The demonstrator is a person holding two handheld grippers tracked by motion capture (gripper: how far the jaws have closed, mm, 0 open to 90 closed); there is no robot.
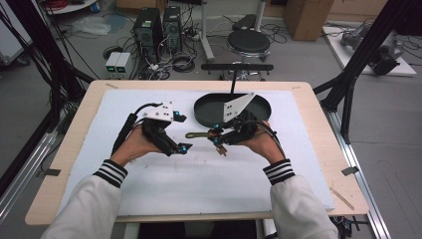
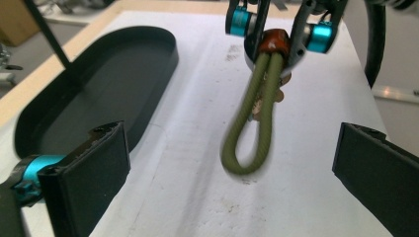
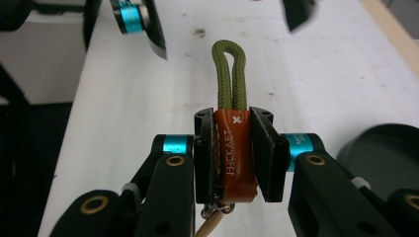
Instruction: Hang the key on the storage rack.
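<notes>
- Right gripper [image 3: 236, 148]: its 2 jaws are clamped on the brown leather sleeve [image 3: 236, 153] of a keychain strap, lifted just above the white mat [image 1: 199, 174] near the desk's middle.
- Olive cord loop [image 2: 254, 118] sticks out from the sleeve toward the left gripper.
- Left gripper [image 2: 232, 163]: jaws wide apart, holding nothing, the loop's end hanging between them untouched.
- Black oval tray [image 1: 209, 117] sits toward the far edge.

On the orange-brown leather sleeve [image 3: 236, 153] of the olive-green cord loop, a small white cross mark stands near the top. Below it, embossed letters run along the sleeve; they look like "HICKAET", but this reading is not sure. Faint print on the blue ring is too small.
</notes>
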